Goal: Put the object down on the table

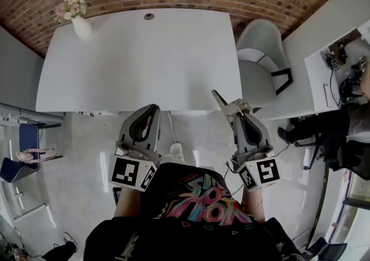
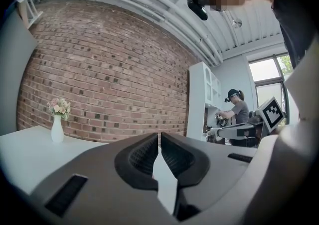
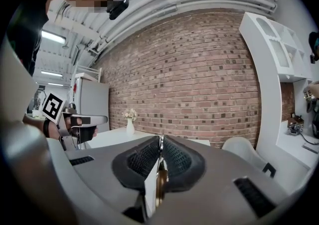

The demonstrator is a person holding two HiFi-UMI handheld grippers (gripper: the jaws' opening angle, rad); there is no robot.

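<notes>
Standing at the near side of the white rectangular table (image 1: pixel 139 63), you carry both grippers short of its near edge, over the floor rather than over the top, so nothing can be set down from this position. The right gripper (image 1: pixel 236 108) has its jaws pressed together on a thin flat pale object (image 1: pixel 219 100) whose pointed end projects past the jaw tips toward the table's near right corner; in the right gripper view the ribbed pads (image 3: pixel 144 159) pinch it edge-on, and it shows there as a narrow brassy sliver (image 3: pixel 159 184). What the object is cannot be told. The edge-on grip likely keeps so thin a piece from slipping, but it means the object would need laying flat before release. The left gripper (image 1: pixel 152 109) hangs level with the right, its jaws drawn together with nothing between them; only the table's white top shows through the slit below the tips (image 2: pixel 159 136). It appears idle, held clear of the working side. On the table, a white vase of pink flowers (image 1: pixel 81 24) stands at the far left corner, leaving the near half bare for the placement. A pale grey moulded chair (image 1: pixel 260 51) sits just beside the table's right edge.
</notes>
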